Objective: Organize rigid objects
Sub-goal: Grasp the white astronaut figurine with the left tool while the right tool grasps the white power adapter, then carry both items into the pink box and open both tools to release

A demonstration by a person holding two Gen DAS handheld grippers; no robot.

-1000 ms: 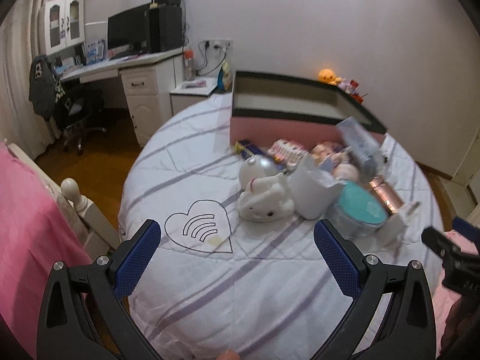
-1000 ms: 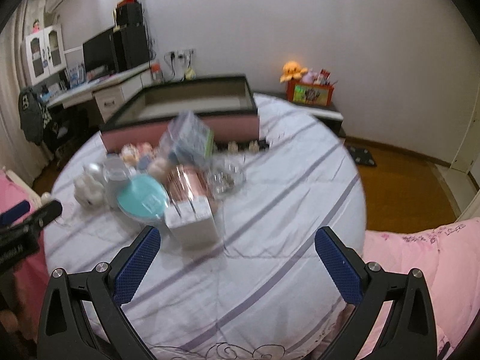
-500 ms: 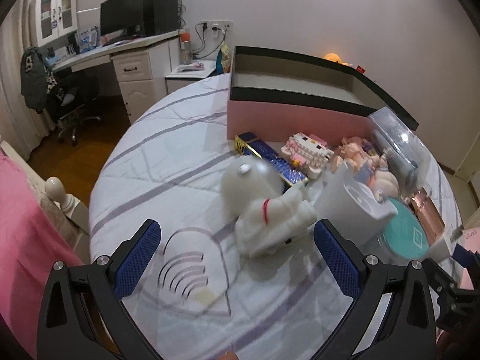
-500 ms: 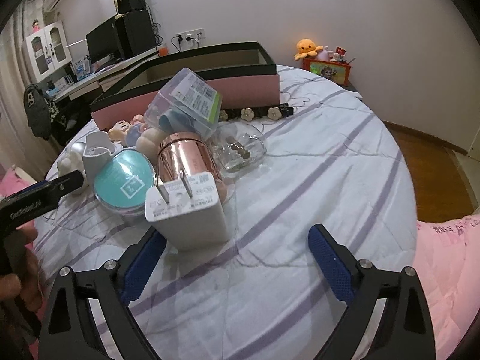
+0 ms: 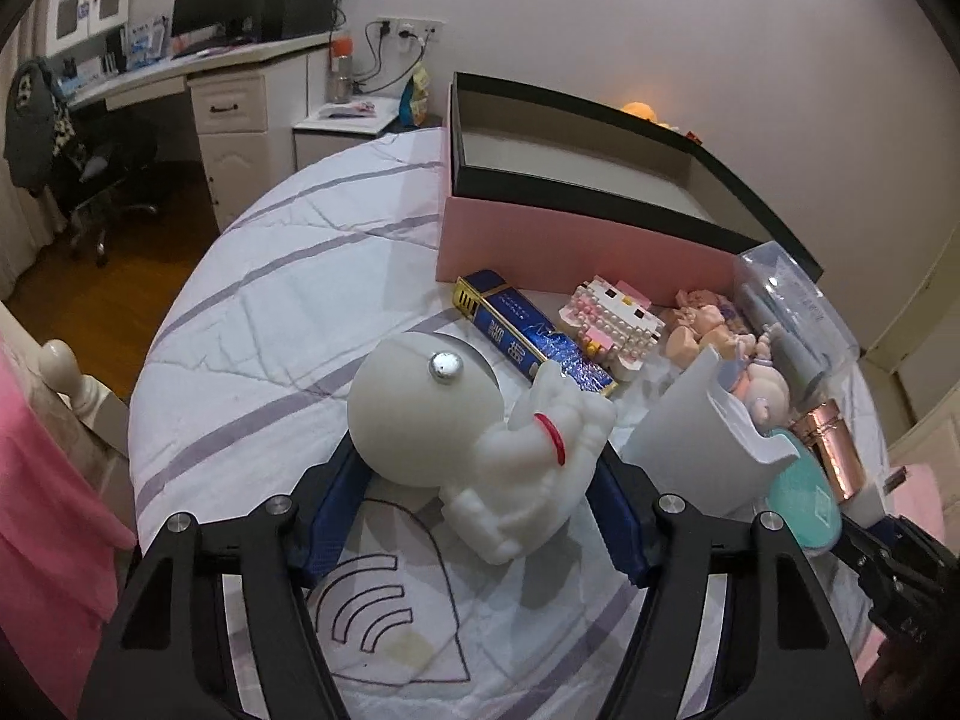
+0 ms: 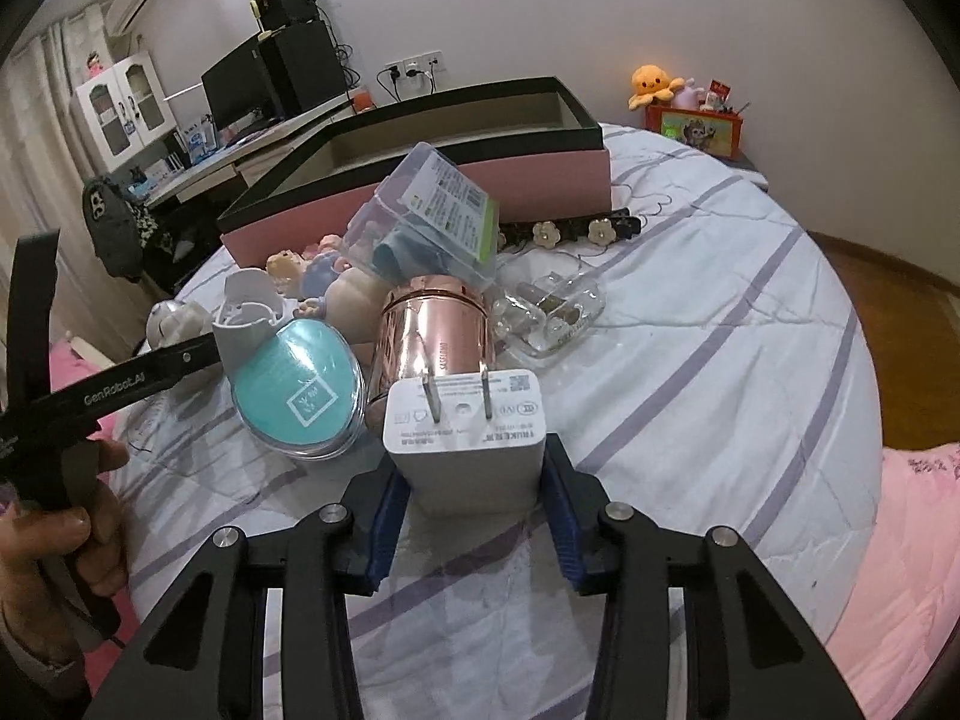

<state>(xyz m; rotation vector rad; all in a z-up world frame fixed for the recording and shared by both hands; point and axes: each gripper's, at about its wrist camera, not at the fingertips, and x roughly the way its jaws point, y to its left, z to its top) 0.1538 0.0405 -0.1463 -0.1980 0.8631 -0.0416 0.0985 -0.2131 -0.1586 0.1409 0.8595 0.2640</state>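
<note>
Left wrist view: the left gripper (image 5: 474,504) has just been closing its blue pads onto a white figurine (image 5: 480,438) with a round head and red collar, lying on the striped bedspread (image 5: 270,324); the pads press its sides. Beyond lies an open pink box (image 5: 576,240) with a black rim.

Right wrist view: the right gripper (image 6: 474,510) has just been closing on a white plug adapter (image 6: 468,438), prongs up, clamped between its pads. A rose-gold can (image 6: 432,330) stands just behind, a teal round case (image 6: 300,390) to its left.
</note>
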